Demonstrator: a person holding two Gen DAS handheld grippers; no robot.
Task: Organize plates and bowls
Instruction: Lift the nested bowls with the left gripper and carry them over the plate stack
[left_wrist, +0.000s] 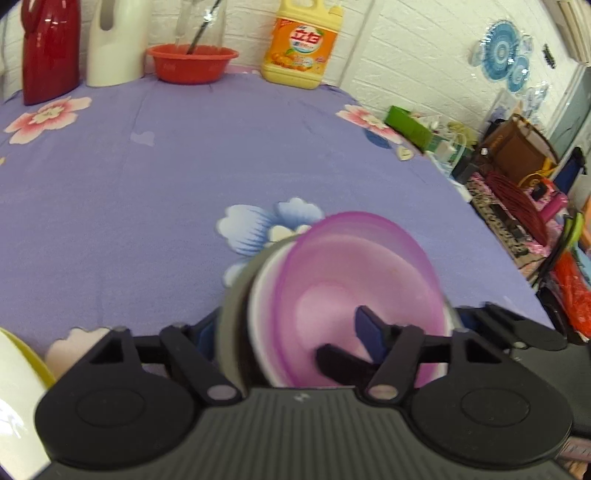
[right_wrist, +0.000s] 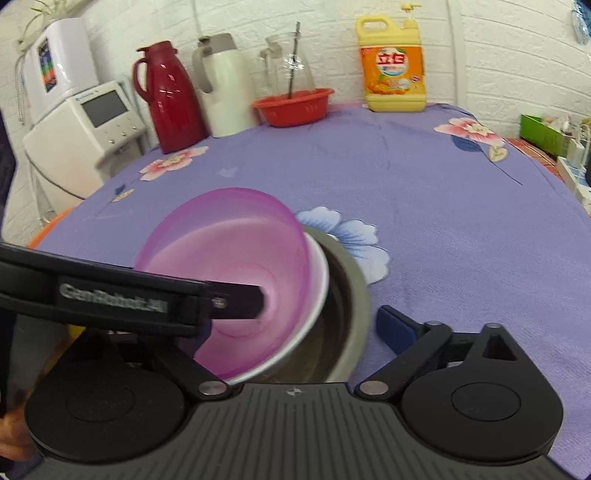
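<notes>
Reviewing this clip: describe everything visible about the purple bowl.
The purple bowl is translucent, plastic-looking, round with a thin, darker rim, and empty. It sits tilted, nested in a white bowl, which itself lies in a grey metal bowl on the purple floral tablecloth. One finger of the left gripper reaches inside it; the other is hidden behind the stack.

Home kitchen table: floral tablecloth (right_wrist: 424, 206), thermos (right_wrist: 168, 96), detergent jug (right_wrist: 393, 70)

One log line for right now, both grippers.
left gripper: fingers straddling nested bowls, tilted | right gripper: open beside them | cloth: purple
</notes>
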